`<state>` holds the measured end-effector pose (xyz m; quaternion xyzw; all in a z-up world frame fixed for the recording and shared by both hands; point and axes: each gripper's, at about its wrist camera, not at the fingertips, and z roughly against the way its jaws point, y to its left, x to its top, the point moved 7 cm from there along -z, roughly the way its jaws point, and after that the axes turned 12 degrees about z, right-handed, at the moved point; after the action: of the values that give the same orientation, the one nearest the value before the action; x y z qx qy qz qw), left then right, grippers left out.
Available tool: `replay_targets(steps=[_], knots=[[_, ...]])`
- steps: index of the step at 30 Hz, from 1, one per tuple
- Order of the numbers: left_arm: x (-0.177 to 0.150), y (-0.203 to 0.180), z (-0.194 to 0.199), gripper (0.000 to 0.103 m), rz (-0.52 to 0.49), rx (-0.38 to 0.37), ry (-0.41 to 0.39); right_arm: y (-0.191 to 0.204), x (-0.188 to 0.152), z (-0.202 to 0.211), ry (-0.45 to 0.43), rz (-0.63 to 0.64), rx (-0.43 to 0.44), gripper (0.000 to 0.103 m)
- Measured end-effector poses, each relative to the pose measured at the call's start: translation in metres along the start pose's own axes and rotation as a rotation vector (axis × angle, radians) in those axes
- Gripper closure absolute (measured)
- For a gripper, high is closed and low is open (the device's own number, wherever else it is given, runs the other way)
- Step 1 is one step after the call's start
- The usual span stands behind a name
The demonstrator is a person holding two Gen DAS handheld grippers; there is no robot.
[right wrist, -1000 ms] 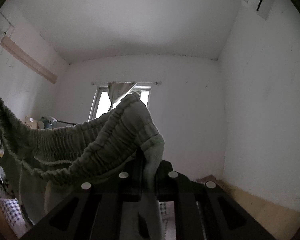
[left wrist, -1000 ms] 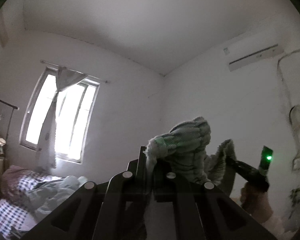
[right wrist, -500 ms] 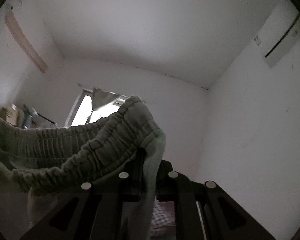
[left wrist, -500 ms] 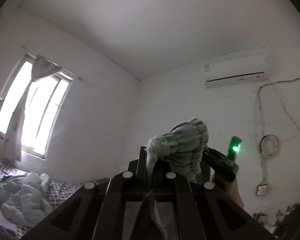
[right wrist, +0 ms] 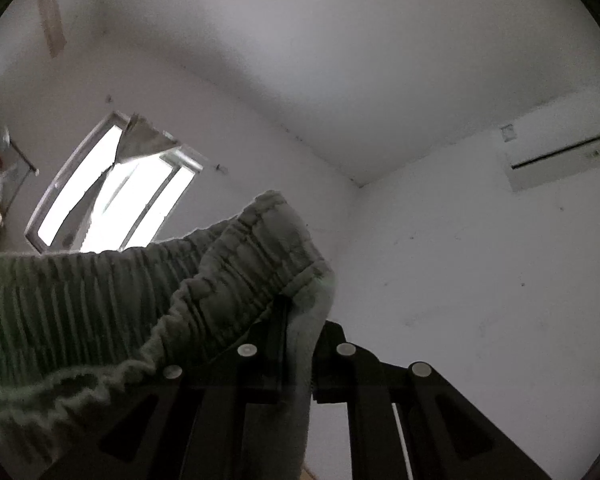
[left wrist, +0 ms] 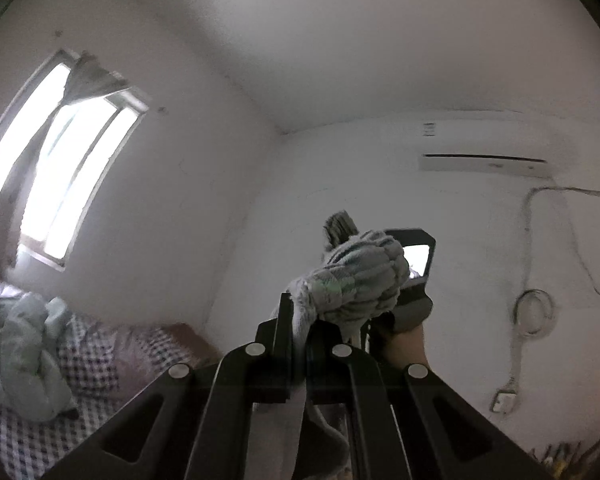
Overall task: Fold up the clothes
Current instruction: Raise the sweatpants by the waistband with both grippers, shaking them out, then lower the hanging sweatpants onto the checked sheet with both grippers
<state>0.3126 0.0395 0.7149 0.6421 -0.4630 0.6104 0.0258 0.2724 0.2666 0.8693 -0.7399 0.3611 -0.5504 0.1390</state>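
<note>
A grey-green garment with a ribbed elastic waistband (left wrist: 352, 280) is held up in the air between both grippers. My left gripper (left wrist: 300, 320) is shut on one end of the waistband, which bunches above its fingers. My right gripper (right wrist: 300, 320) is shut on the other end of the waistband (right wrist: 140, 292), which stretches off to the left edge of the right wrist view. In the left wrist view the other gripper's body (left wrist: 416, 264) and the hand (left wrist: 404, 344) holding it show just behind the bunched cloth. The rest of the garment hangs below, out of sight.
Both cameras point up at white walls and ceiling. A bright window (left wrist: 56, 168) with a tied curtain is on the left, an air conditioner (left wrist: 484, 162) high on the right wall. A bed with a checked sheet (left wrist: 100, 364) and a crumpled pale garment (left wrist: 16, 352) lies low left.
Both grippers have tilted upward and swung right, so the window has slid left. The right gripper now sits closer behind the cloth in the left wrist view. Both stay shut on the waistband.
</note>
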Motion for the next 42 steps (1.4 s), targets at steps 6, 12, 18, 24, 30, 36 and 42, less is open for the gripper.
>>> replay_targets(steps=[6,12,18,24,30,36,42], knots=[[0.010,0.086,0.033,0.100,0.001,0.178,-0.058,0.119,0.028,-0.061,-0.050,0.054,0.034,0.096],[0.028,0.226,0.113,0.100,0.017,0.448,-0.132,0.311,0.079,-0.082,-0.160,0.023,0.174,0.096],[0.031,0.391,0.222,0.100,0.073,0.763,-0.205,0.553,0.127,-0.067,-0.219,0.006,0.385,0.096],[0.017,0.543,0.342,0.100,0.173,1.026,-0.268,0.782,0.150,0.001,-0.269,0.109,0.618,0.096],[-0.017,0.684,0.436,0.101,0.292,1.195,-0.261,0.957,0.143,0.091,-0.312,0.256,0.793,0.096],[-0.059,0.772,0.502,0.101,0.389,1.298,-0.272,1.069,0.132,0.123,-0.287,0.318,0.872,0.096],[-0.080,0.817,0.538,0.100,0.458,1.363,-0.263,1.163,0.113,0.157,-0.236,0.352,0.950,0.095]])
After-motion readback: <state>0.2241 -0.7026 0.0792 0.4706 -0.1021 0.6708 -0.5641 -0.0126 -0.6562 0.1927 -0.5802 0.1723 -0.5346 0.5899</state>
